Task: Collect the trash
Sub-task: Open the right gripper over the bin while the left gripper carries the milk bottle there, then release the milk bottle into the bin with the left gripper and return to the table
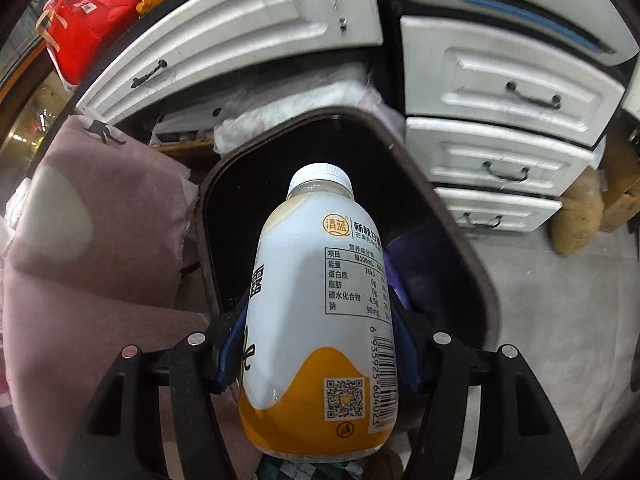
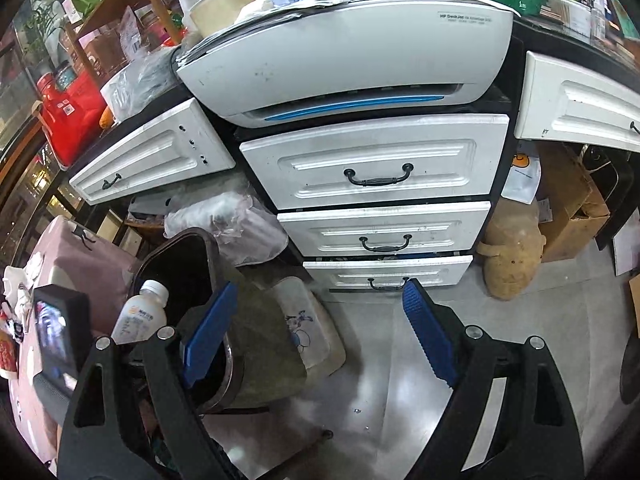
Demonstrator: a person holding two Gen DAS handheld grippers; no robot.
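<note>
A white and orange drink bottle (image 1: 316, 240) with a white cap sits between the blue pads of my left gripper (image 1: 318, 306), which is shut on its body. The cap points down into the dark mouth of a black trash bin (image 1: 452, 220) just below. The right wrist view shows the same bottle (image 2: 140, 312) tilted over the bin (image 2: 176, 248) at the left. My right gripper (image 2: 320, 286) stands open above the grey floor, right of the bin, with nothing between its fingers.
A white chest of drawers (image 2: 372, 176) with black handles stands behind the bin, with a printer (image 2: 344, 60) on top. Pink fabric (image 1: 80, 248) lies left of the bin. A brown sack (image 2: 512, 256) and a cardboard box (image 2: 568, 208) stand at the right.
</note>
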